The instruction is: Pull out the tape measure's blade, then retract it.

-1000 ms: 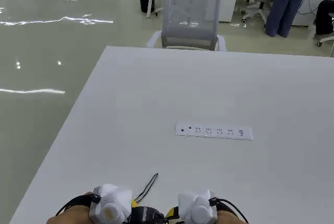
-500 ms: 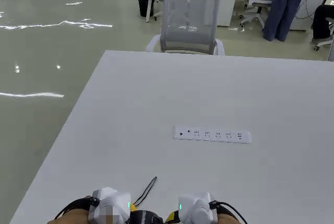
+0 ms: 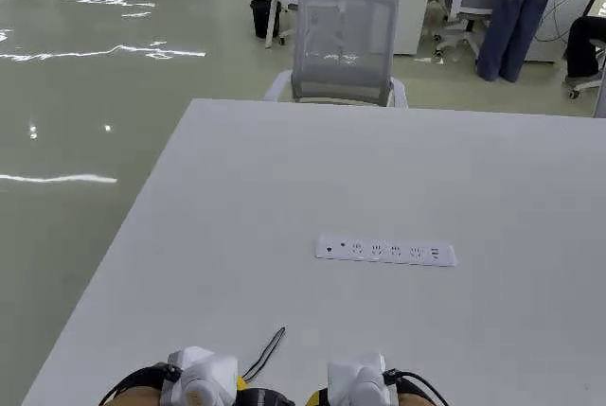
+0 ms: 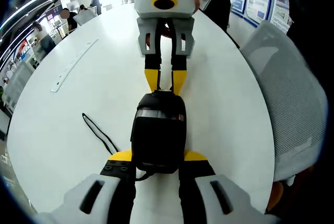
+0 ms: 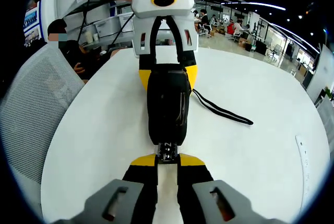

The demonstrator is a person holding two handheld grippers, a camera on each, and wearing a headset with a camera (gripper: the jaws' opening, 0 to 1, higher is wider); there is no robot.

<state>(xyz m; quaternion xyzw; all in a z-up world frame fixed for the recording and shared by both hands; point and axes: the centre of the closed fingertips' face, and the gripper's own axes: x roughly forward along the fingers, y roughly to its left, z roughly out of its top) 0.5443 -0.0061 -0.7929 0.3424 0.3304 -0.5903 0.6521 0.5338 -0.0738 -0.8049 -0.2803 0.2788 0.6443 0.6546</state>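
Observation:
A black tape measure (image 4: 158, 129) lies on the white table (image 3: 379, 169) between my two grippers, which face each other. My left gripper (image 4: 158, 156) is shut on the tape measure's case, with a yellow tip on each side of it. My right gripper (image 5: 167, 160) is shut on the blade's end hook (image 5: 166, 150) at the case mouth. No length of blade shows outside the case (image 5: 167, 101). The black wrist strap (image 3: 265, 353) trails away over the table. In the head view both grippers, left (image 3: 201, 379) and right (image 3: 358, 382), sit at the bottom edge.
A white power strip (image 3: 385, 252) lies mid-table, well beyond the grippers. A grey mesh chair (image 3: 341, 37) stands at the far table edge, and a person (image 3: 516, 8) stands behind it. The table's left edge (image 3: 114, 264) runs close to my left gripper. Another mesh chair (image 4: 292, 93) is behind me.
The head camera has tilted, so the table and grippers sit lower in the picture. The grippers keep the same spacing.

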